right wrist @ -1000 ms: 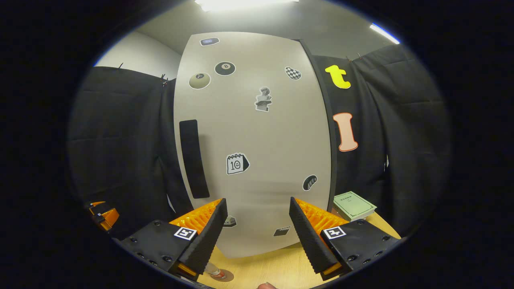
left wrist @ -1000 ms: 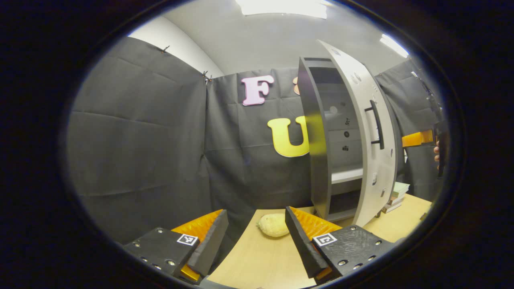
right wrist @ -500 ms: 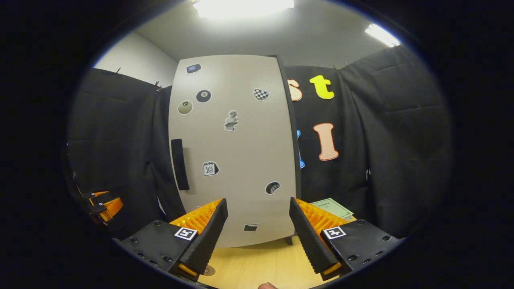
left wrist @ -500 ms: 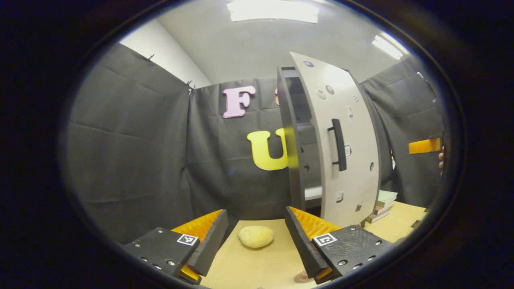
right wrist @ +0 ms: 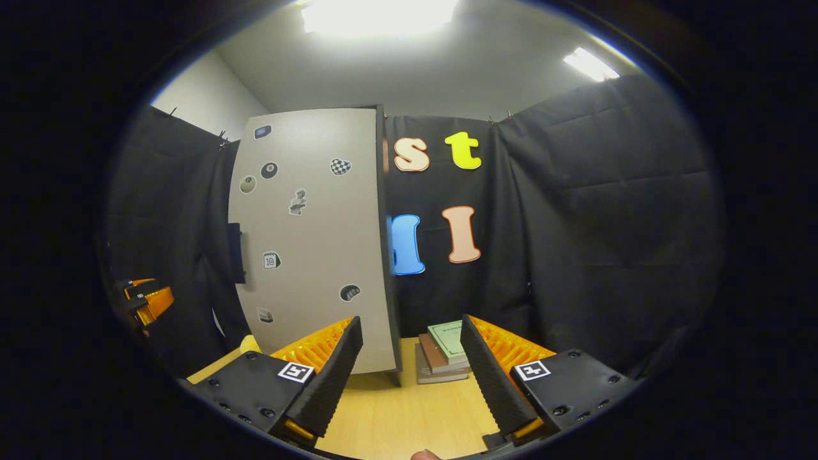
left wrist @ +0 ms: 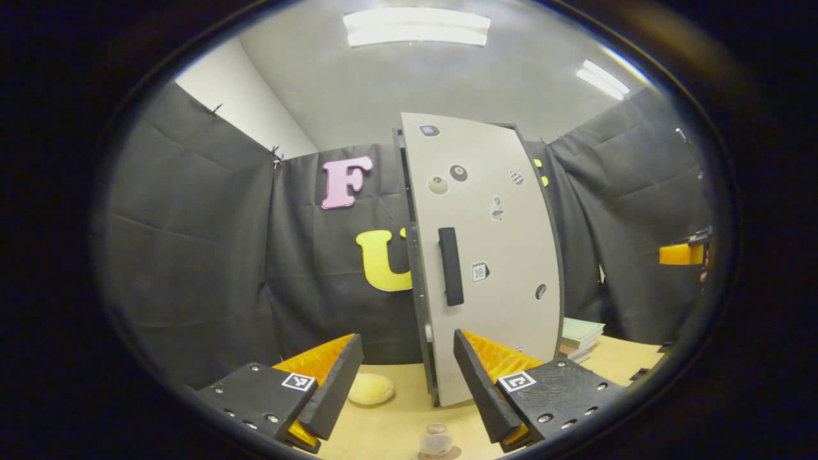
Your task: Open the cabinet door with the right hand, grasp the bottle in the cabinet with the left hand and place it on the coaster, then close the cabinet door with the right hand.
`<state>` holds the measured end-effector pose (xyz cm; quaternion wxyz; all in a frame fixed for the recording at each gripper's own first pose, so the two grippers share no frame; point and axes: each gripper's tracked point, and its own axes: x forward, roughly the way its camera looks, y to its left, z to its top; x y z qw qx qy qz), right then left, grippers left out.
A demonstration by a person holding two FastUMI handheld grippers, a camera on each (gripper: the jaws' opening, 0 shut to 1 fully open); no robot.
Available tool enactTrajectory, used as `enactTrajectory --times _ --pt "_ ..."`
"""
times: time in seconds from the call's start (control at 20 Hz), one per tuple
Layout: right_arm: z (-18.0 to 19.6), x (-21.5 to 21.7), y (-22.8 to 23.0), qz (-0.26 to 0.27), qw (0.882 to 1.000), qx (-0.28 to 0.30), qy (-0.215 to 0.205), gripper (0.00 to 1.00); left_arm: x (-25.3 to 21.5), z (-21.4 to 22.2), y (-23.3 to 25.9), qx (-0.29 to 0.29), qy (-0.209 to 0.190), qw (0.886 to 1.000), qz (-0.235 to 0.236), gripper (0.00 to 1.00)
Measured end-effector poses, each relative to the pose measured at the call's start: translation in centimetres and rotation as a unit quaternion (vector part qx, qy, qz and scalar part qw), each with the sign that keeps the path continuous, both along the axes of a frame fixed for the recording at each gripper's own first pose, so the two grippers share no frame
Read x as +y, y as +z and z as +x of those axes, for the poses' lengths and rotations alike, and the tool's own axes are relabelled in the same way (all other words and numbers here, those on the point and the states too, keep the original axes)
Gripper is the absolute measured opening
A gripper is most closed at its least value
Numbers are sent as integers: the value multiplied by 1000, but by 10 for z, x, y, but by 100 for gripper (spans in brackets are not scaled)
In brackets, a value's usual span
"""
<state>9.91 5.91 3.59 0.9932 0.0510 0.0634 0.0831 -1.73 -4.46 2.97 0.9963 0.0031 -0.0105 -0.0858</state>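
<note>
The tall cabinet's pale door, dotted with stickers, lies flat against the dark cabinet body or very nearly so, and its black handle faces me. The top of a small clear bottle stands upright on the table at the lower edge of the left gripper view, between and below my left gripper's fingers. My left gripper is open and holds nothing. In the right gripper view the door stands at the left. My right gripper is open and well back from it, holding nothing.
A yellow rounded lump lies on the wooden table left of the cabinet. A stack of books sits right of the cabinet by the cloth wall. The other gripper shows at the far edges, the right and the left.
The cabinet door has swung from wide open to shut or nearly shut. Both grippers have drawn back from the cabinet, and the bottle has come into the left gripper view.
</note>
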Motion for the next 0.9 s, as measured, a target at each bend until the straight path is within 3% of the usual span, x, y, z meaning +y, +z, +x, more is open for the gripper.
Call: enactTrajectory --times 0.4,0.9 --pt "1 -32 -25 -22 1000 9 1 98 -35 -19 -31 31 -5 999 10 88" --pt "7 -23 -14 -37 999 -19 18 98 -32 -24 -14 7 15 1000 19 86"
